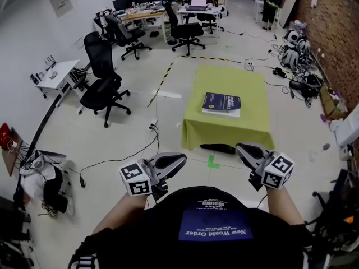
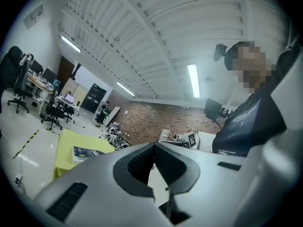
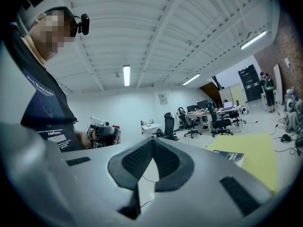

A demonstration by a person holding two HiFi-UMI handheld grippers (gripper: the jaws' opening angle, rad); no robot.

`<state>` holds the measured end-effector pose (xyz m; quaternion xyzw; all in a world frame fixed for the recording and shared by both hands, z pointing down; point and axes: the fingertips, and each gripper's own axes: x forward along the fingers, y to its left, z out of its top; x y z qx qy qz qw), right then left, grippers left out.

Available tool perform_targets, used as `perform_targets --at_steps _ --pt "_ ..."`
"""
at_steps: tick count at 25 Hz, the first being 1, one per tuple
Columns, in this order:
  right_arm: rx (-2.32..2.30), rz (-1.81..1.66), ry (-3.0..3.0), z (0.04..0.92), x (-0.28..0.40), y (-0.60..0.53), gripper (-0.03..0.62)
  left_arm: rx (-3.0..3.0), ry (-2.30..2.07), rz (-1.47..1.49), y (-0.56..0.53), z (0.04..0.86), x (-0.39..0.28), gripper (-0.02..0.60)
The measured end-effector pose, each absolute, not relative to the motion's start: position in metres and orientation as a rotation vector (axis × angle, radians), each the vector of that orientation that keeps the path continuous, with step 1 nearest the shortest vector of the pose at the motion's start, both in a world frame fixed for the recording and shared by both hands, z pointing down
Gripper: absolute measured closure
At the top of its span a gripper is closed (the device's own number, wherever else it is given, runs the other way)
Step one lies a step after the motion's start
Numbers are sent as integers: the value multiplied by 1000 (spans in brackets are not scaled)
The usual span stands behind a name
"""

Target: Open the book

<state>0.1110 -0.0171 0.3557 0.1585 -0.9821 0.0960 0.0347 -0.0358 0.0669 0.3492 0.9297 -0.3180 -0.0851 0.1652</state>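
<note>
A closed dark-blue book (image 1: pixel 221 103) lies flat on a low table under a yellow-green cloth (image 1: pixel 247 83), out ahead of me on the floor. Both grippers are held level close to my body, well short of the table. The left gripper (image 1: pixel 180 158) is shut with nothing in it, and the right gripper (image 1: pixel 240 148) is shut and empty too. In the left gripper view the jaws of the left gripper (image 2: pixel 154 145) meet at the tip, with the book (image 2: pixel 86 152) far off at left. In the right gripper view the right gripper (image 3: pixel 152 142) is closed, with the book (image 3: pixel 229 155) at right.
A black object (image 1: pixel 219 148) and a green tape mark (image 1: pixel 213 161) lie on the floor before the table. Cables (image 1: pixel 120 158) run across the floor at left. Office chairs (image 1: pixel 104 86) and desks (image 1: pixel 56 74) stand left and behind. Bags (image 1: pixel 297 58) line the brick wall at right.
</note>
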Motion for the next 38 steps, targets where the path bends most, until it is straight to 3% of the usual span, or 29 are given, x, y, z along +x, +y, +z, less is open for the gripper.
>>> perform_targets --at_steps 20,29,38 --pt "888 335 -2946 360 29 -233 608 2795 -468 -112 -200 380 -131 581" --pt "938 437 -2892 386 46 -308 608 2787 -394 65 -289 418 -101 580" --pt "644 424 -2984 393 104 -403 608 2787 -622 716 -369 505 -23 360"
